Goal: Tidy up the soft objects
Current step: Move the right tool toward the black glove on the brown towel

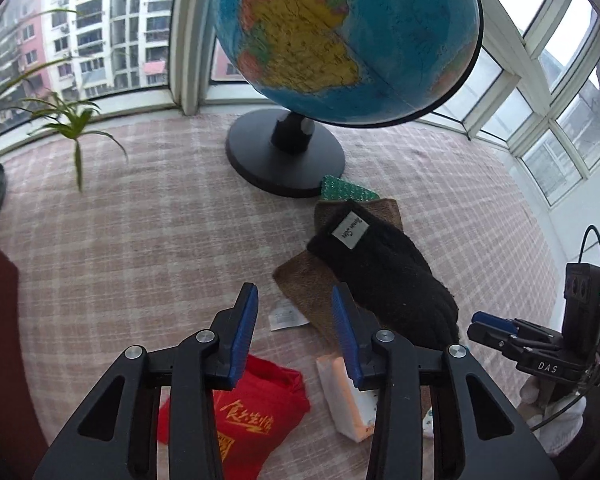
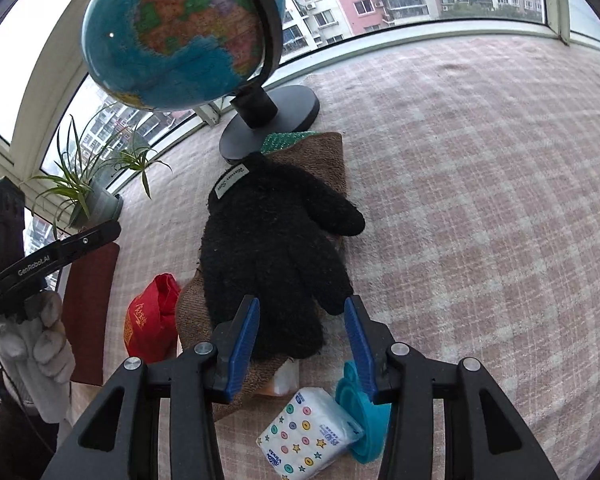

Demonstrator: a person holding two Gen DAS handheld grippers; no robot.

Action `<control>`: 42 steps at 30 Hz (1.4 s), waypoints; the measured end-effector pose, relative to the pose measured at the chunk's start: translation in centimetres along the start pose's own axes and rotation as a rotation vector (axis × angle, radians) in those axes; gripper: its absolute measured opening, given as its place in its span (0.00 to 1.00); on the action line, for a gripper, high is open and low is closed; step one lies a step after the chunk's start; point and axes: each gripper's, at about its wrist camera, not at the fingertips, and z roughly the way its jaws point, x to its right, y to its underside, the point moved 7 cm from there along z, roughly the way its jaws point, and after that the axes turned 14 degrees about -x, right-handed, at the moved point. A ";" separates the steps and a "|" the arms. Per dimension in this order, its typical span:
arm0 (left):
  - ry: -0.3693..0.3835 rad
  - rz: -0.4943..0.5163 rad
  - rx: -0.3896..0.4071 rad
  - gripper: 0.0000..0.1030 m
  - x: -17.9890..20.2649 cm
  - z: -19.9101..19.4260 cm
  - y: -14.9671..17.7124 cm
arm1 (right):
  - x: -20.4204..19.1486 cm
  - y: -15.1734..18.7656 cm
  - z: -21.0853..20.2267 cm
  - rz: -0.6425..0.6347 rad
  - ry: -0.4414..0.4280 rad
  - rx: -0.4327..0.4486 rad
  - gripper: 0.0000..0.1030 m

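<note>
Left fingers: blue pads (image 1: 244, 332) spread, nothing pinched; the left gripper (image 1: 296, 332) hovers over the checked tabletop (image 1: 140, 220), with a small white paper slip (image 1: 286, 314) showing in the gap.
Right fingers: blue pads (image 2: 246, 344) spread around the fingertip end of the black glove (image 2: 272, 240); the right gripper (image 2: 302, 344) is not visibly pinching it.
Glove position: centre of the right wrist view, lying flat on a brown towel (image 2: 324, 156), cuff and white label toward 12 o'clock, thumb sticking out at 3 o'clock.
Glove look: fuzzy, thick, limp knit; likely to sag and compress when lifted.
Risk, towel: pads closing low could snag the towel beneath, so both come up together.
Risk, shallow grip: catching only the fluffy tips may let the glove slip out.
Risk, clutter: a tissue pack (image 2: 312, 424) and teal lid (image 2: 364, 420) at 6 o'clock, red bag (image 2: 148, 320) at 9 o'clock, could be knocked.
Risk, globe: the globe (image 2: 180, 32) at 12 o'clock stands touching the pile's far edge.
</note>
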 end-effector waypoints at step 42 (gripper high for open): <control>0.010 0.094 0.005 0.46 3.7 6.5 -5.9 | 0.4 -0.2 3.4 -0.014 -0.048 -0.046 0.64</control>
